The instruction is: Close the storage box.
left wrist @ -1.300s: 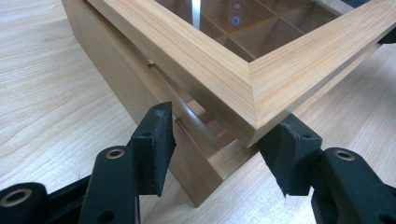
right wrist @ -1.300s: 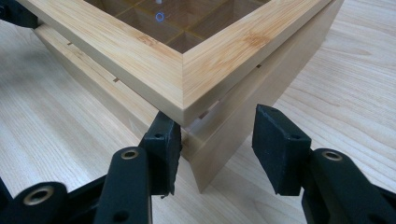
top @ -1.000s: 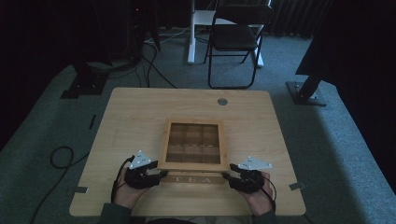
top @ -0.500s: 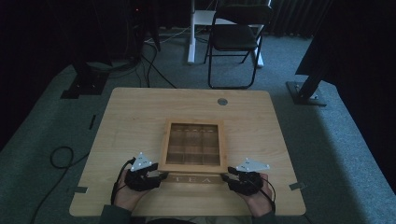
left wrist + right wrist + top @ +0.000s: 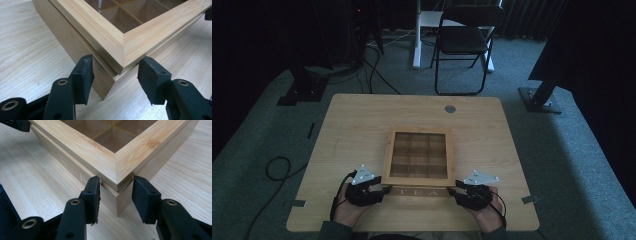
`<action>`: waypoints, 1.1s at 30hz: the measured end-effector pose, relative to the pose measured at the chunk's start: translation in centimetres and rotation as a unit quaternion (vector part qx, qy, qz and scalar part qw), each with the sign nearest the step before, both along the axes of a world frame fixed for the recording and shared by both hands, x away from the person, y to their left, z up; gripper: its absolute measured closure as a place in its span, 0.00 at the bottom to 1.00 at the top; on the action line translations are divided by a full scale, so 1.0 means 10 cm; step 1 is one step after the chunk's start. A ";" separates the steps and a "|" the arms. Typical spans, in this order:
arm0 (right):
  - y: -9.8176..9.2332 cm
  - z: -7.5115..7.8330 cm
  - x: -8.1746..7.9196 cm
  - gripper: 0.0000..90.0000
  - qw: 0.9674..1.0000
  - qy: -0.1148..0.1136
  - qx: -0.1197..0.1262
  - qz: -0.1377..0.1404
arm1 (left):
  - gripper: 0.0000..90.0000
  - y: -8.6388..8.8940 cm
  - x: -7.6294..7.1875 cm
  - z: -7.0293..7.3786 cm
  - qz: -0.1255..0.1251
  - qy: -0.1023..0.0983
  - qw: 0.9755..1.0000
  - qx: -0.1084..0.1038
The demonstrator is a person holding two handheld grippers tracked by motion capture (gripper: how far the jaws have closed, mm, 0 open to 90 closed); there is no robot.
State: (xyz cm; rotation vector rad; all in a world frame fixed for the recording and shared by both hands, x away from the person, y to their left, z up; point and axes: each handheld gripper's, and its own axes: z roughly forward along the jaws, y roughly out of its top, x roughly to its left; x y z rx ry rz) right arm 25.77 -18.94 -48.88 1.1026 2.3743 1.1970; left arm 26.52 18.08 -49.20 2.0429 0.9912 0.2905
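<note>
Black fingers point(image 5: 83, 77), brass-ringed screw holes, perhaps green sleeves.

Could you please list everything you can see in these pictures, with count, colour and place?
tea box: one, light wood with a windowed lid marked TEA on its front, near middle of the table.
table: one, pale wood, centre of the high view.
round cap: one, grey, in the table's far edge.
folding chair: one, black, on the floor beyond the table.
stand bases: two, dark, on the carpet either side.
cable: one, black, looped on the floor at left.
left hand-held gripper: one, black, jaws astride the box's near left corner.
right hand-held gripper: one, black, jaws astride the near right corner.
</note>
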 end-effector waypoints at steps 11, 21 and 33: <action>-0.04 0.05 -0.02 0.55 1.000 -0.008 0.008 -0.003 | 0.50 0.04 -0.02 -0.03 0.000 0.005 1.000 0.004; -0.22 0.07 0.01 0.48 0.998 -0.014 0.051 -0.036 | 0.49 0.21 -0.05 0.06 0.020 -0.016 0.999 -0.034; -0.52 -0.10 0.14 0.54 0.992 -0.023 0.053 -0.112 | 0.49 0.41 0.00 0.03 0.057 -0.028 0.997 -0.051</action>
